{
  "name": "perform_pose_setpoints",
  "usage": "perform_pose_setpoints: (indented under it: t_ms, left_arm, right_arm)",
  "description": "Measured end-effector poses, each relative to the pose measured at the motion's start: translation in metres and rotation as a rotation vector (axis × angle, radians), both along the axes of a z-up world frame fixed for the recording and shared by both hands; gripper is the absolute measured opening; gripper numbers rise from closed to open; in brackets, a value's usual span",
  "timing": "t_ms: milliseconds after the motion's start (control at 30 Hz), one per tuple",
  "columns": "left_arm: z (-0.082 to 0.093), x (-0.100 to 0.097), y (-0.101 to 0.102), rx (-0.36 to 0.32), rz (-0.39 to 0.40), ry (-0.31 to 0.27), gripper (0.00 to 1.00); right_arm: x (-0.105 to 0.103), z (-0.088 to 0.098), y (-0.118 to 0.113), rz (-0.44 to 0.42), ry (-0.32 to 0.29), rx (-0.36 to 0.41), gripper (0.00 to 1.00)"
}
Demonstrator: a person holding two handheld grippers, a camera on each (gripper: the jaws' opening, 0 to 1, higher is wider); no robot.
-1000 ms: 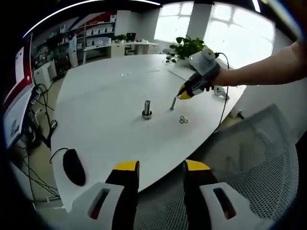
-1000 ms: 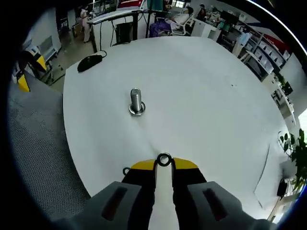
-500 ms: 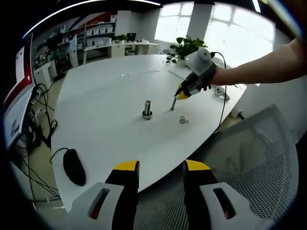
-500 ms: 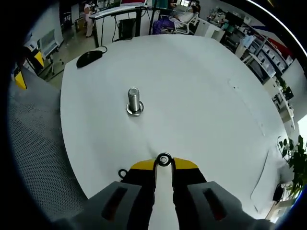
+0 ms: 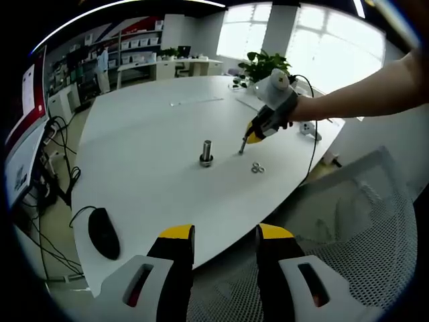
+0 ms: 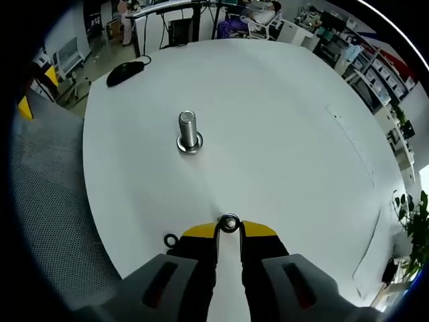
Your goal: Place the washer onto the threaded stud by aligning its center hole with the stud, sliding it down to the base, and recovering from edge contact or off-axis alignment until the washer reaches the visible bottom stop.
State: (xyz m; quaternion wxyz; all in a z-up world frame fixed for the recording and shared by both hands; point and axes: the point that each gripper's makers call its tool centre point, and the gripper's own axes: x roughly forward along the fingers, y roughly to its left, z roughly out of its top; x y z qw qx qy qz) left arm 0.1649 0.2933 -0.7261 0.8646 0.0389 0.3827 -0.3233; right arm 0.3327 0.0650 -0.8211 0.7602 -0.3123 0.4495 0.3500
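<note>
Carrying washer (image 6: 229,223) pinched in our right gripper (image 6: 229,228), jaws nearly closed; threaded stud (image 6: 188,131) ahead-left, now slightly nearer than second ago. Approach underway, alignment pending. Left gripper (image 5: 224,236) parted, empty, well back.

Opposed views (left farther) share the stud (image 5: 206,153)

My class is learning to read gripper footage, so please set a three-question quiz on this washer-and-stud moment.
1. True or false: the washer already sits on the threaded stud.
2. Which gripper holds the washer? A left gripper B right gripper
3. Fill in: spare washers lie on the ____ table.

Key: 1 false; 2 B; 3 white.
</note>
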Motion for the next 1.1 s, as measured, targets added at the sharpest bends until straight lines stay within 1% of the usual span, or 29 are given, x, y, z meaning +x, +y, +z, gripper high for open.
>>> perform_pose_setpoints:
  t_ms: [167,233,300,467,600,867,1100]
  left_arm:
    - [-0.001,0.000,0.000,0.002,-0.002,0.003,0.35]
    - [-0.001,-0.001,0.000,0.002,-0.002,0.006,0.35]
    - [-0.001,0.000,0.000,0.004,-0.001,0.006,0.34]
    - [-0.002,-0.001,0.000,0.005,-0.001,0.011,0.34]
    - [-0.003,-0.001,0.000,0.007,-0.005,0.015,0.34]
    - [-0.003,-0.002,0.000,0.007,-0.003,0.018,0.34]
    - [-0.003,-0.002,-0.001,0.003,-0.006,0.018,0.34]
  right_arm:
    - [-0.001,-0.012,-0.001,0.000,0.021,-0.007,0.14]
    - [-0.002,-0.017,-0.003,-0.024,0.047,0.001,0.15]
    - [-0.001,-0.021,-0.004,-0.044,0.054,0.005,0.15]
    - [-0.003,-0.032,-0.006,-0.056,0.082,-0.004,0.15]
    - [-0.002,-0.037,-0.007,-0.065,0.093,-0.007,0.15]
    - [-0.004,-0.041,-0.010,-0.076,0.107,-0.010,0.17]
    - [-0.010,-0.037,-0.015,-0.084,0.115,-0.018,0.19]
